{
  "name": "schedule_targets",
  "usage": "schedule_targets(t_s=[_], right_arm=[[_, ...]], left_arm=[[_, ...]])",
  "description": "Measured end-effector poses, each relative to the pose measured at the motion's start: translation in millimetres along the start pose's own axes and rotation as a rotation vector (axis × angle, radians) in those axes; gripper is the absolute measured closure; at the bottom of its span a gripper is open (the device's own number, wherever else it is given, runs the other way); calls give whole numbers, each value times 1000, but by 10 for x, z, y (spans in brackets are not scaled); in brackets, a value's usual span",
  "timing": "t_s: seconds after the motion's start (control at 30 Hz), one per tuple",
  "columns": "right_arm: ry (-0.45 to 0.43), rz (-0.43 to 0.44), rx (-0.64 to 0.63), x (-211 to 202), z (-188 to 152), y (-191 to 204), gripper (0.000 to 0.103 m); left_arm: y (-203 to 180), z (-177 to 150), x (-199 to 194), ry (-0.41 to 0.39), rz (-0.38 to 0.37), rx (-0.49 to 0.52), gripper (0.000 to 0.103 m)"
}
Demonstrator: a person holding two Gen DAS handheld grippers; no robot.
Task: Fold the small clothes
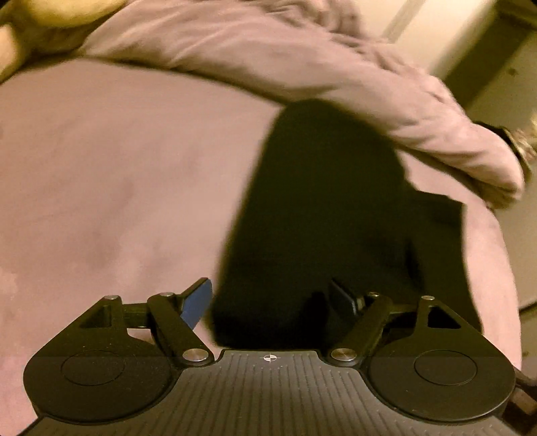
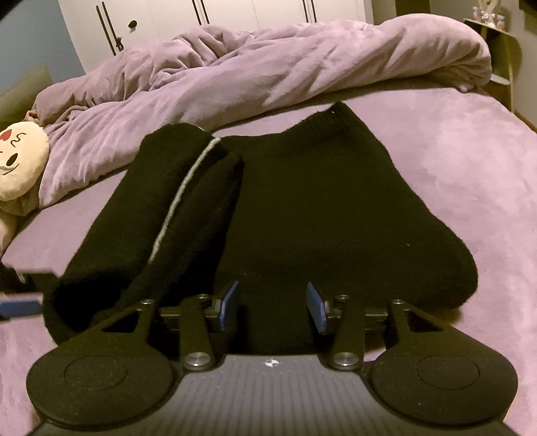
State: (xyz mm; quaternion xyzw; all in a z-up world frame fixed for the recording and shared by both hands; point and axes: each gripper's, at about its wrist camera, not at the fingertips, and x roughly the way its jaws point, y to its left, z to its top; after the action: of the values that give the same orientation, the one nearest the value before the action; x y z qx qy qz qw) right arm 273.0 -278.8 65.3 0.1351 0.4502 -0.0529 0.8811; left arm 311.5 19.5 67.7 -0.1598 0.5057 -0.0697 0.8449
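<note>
A black knitted garment [image 2: 319, 208] lies flat on the purple bed sheet [image 2: 470, 201]. Its left part is folded over into a long band with a thin grey stripe [image 2: 181, 198]. My right gripper [image 2: 273, 308] hovers over the garment's near edge, open, its blue pads apart and pressing on nothing. In the blurred left wrist view the same black garment [image 1: 319, 201] runs up from the bottom middle. My left gripper [image 1: 270, 300] stands wide open over its near end, one blue pad [image 1: 198, 303] over the sheet [image 1: 100, 167] and the other over the cloth.
A bunched purple duvet [image 2: 268, 67] lies across the back of the bed, also seen as the duvet [image 1: 268, 50] in the left view. A cream plush with a drawn face [image 2: 16, 157] sits at far left. White wardrobe doors [image 2: 201, 13] stand behind, a small shelf [image 2: 496, 50] at right.
</note>
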Motion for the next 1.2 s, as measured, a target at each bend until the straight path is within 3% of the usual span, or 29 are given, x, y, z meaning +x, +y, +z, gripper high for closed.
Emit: schedule_targets(t_s=[0.2, 0.33, 0.53, 0.67, 0.83, 0.87, 0.9, 0.93, 1.0, 1.03, 1.2], right_arm=[[-19, 8, -2, -40, 58, 94, 57], [-31, 33, 40, -80, 131, 81, 54], [15, 166, 163, 27, 203, 24, 52], [92, 299, 205, 232, 265, 79, 37], [148, 366, 212, 556, 356, 229, 35], [146, 373, 196, 601, 374, 271, 44], [137, 375, 173, 628, 386, 315, 68], [131, 374, 154, 649, 399, 342, 74], [129, 381, 141, 686, 414, 353, 74], [135, 383, 144, 708, 423, 352, 73], [186, 424, 202, 831, 457, 331, 47]], left_arm=[[236, 32, 284, 43, -12, -113, 21], [30, -32, 422, 85, -40, -56, 22], [-162, -150, 442, 74, -13, 56, 22], [-234, -214, 442, 58, 3, 121, 22], [-186, -215, 414, 65, -13, 99, 22], [-178, -216, 403, 66, -16, 97, 22], [-169, -216, 389, 66, -17, 98, 22], [-158, -219, 376, 65, -19, 96, 22], [-106, -222, 330, 67, -32, 74, 22], [-75, -225, 305, 68, -40, 60, 22], [88, -234, 172, 62, -33, 16, 22]])
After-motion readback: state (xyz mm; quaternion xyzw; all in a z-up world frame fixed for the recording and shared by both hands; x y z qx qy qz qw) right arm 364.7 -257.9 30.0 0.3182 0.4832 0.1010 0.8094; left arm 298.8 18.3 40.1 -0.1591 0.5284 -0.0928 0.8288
